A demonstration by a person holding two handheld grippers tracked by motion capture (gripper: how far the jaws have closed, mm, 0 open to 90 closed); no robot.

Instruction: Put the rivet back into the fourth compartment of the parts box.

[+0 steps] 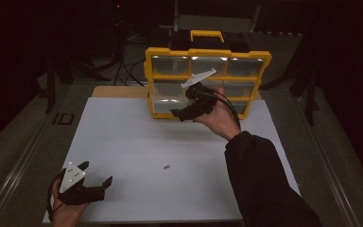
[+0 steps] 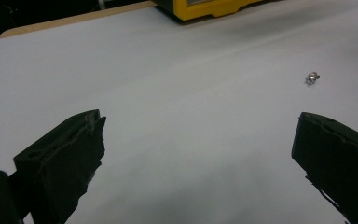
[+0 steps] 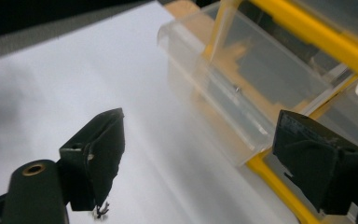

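Observation:
A yellow organizer (image 1: 207, 53) with clear drawers stands upright at the back of the white board (image 1: 132, 137). My right gripper (image 1: 182, 107) is held open just in front of its lower left drawer (image 1: 166, 105). In the right gripper view that clear drawer (image 3: 223, 88) sticks out of the yellow frame (image 3: 307, 29), and the right gripper (image 3: 200, 126) has nothing between its jaws. A small metal screw (image 1: 166, 166) lies loose mid-board. My left gripper (image 1: 98, 172) rests open at the near left corner, with the screw (image 2: 312, 77) ahead of its right jaw.
A wooden strip (image 1: 118, 91) edges the board's far side. Behind the organizer sits a black case with a yellow handle (image 1: 207, 34). Dark stands and cables (image 1: 123, 66) surround the table. The yellow organizer base (image 2: 205, 9) shows at the top of the left gripper view.

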